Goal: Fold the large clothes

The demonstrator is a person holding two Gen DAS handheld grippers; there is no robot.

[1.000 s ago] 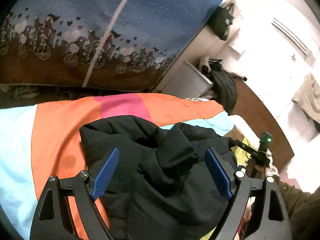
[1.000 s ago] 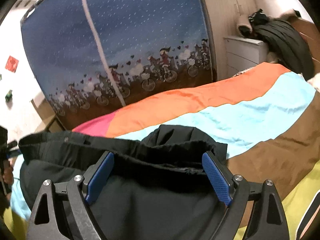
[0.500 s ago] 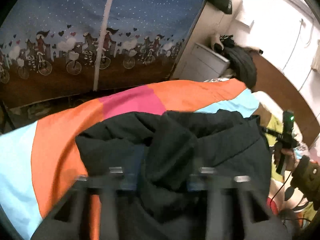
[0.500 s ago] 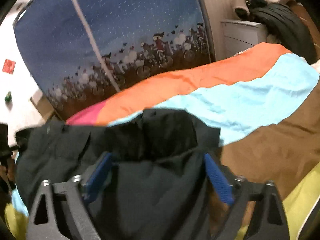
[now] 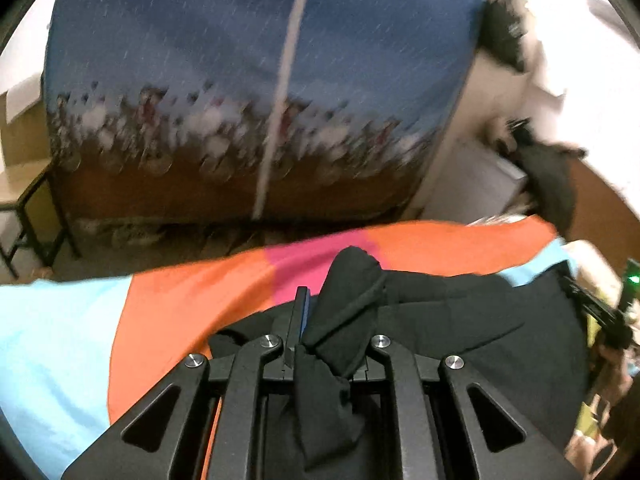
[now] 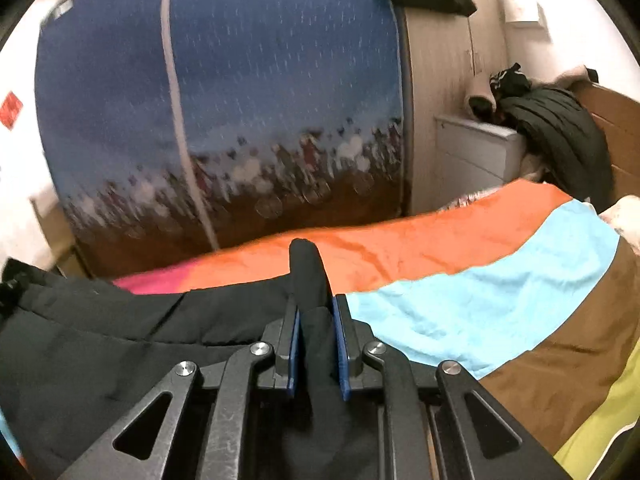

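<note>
A black garment (image 5: 460, 332) is spread across a bed covered by a striped bedspread (image 6: 460, 300) in orange, pink, pale blue and brown, and it is gripped at two places at once. In the left wrist view the left gripper (image 5: 320, 320) is seen with its jaws closing on a bunched ridge of the black cloth, which stands up between the blue pads; in the right wrist view the right gripper (image 6: 314, 320) is likewise closing its jaws, with a narrow upright fold of the same cloth pinched between them. The step in hand is judged to be the taking up of one edge before it is carried over. It would be done well if both pinches were kept firm and level with each other, so that the edge is lifted taut and the fold falls straight; only a thin ridge is held on the right, so slipping should be watched for. Beyond the bed a blue printed curtain (image 6: 240, 100) hangs, with a white cabinet (image 6: 476, 152) beside it and a dark jacket (image 6: 560, 132) heaped at the head of the bed. None of these lies on the garment, and the bedspread beyond it appears free for laying it down.
</note>
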